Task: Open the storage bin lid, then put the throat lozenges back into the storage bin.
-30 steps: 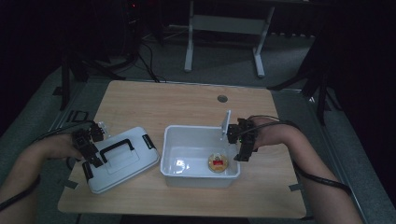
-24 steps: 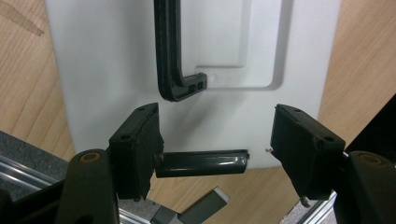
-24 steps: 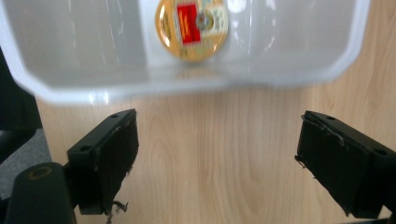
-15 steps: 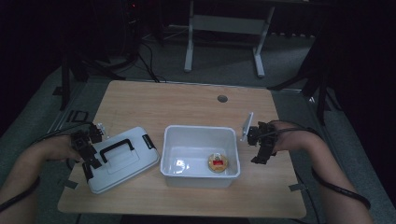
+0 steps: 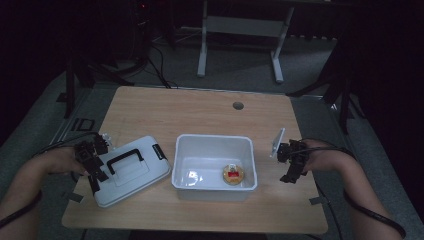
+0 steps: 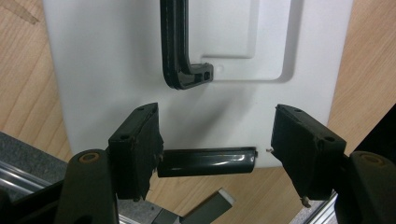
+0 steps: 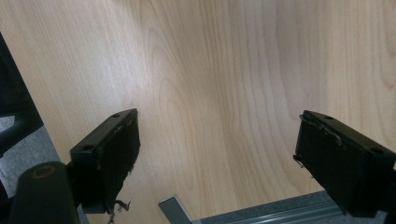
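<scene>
Left gripper (image 6: 212, 156): jaws spread, straddling black clip (image 6: 205, 161) at lid (image 6: 116, 70) edge, pads not pressing it. Lid lies flat on table (image 5: 210, 107), left of bin (image 5: 214, 142), handle (image 6: 180, 51) up.

Right gripper (image 5: 289, 164): jaws spread, empty, over bare table right of bin. Round item (image 5: 233, 174) sits inside bin.

Judgement: lid pickup is step in hand. Close squarely on rim, both pads seated, lift level, keep right gripper clear of bin.

White lid (image 5: 131, 171) – black handle (image 5: 125, 160); white bin (image 5: 215, 166); pale wood-grain table (image 5: 210, 112).
</scene>
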A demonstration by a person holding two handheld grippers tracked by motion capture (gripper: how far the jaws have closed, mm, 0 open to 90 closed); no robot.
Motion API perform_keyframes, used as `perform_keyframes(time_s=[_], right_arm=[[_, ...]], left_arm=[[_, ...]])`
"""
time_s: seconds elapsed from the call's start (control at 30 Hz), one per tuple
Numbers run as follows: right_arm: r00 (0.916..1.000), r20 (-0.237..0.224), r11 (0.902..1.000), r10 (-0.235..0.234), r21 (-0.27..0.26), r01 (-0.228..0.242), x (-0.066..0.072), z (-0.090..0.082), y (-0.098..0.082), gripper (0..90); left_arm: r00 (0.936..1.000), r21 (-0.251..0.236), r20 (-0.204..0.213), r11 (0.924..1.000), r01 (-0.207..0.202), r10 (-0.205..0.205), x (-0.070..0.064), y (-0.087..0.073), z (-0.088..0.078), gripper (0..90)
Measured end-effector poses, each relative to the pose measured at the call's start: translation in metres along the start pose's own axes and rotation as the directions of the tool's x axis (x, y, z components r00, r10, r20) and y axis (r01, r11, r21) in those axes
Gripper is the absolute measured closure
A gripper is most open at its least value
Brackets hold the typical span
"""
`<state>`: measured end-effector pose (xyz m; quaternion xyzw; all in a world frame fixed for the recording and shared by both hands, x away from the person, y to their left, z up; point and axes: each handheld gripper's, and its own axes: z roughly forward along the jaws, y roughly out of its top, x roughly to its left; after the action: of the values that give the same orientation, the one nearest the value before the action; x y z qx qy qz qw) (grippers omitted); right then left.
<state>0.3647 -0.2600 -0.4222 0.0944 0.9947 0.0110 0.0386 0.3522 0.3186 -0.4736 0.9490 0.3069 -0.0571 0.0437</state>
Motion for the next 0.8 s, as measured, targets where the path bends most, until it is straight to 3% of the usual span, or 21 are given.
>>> perform_keyframes(time_s=[0.07, 0.23, 0.37, 0.57, 0.8], right_arm=[[1.0000, -0.003, 1.0000, 0.004, 0.004, -0.004, 0.000, 0.003, -0.003, 13.5], [0.9993, -0.019, 0.9994, 0.031, -0.010, -0.032, -0.003, 0.007, -0.007, 13.6], [0.9990, -0.019, 0.9991, 0.041, -0.011, -0.042, -0.004, 0.010, -0.008, 13.6], [0.9992, -0.031, 0.9997, 0.024, -0.001, -0.024, -0.002, 0.017, -0.004, 13.7], [0.9989, -0.040, 0.9997, 0.025, 0.000, -0.025, 0.002, 0.028, -0.008, 13.7]], left_arm=[[1.0000, 0.003, 0.000, 1.0000, 0.002, -0.002, 0.000, 0.000, 0.001, 32.4], [0.9991, 0.008, -0.024, 0.9993, -0.036, 0.036, -0.001, 0.000, 0.001, 34.1], [0.9986, 0.002, -0.037, 0.9993, -0.037, 0.038, -0.001, 0.003, 0.001, 34.3], [0.9987, 0.018, -0.030, 0.9989, -0.042, 0.043, 0.000, 0.012, 0.004, 34.4], [0.9986, 0.037, -0.032, 0.9984, -0.042, 0.044, -0.002, 0.020, 0.009, 40.6]])
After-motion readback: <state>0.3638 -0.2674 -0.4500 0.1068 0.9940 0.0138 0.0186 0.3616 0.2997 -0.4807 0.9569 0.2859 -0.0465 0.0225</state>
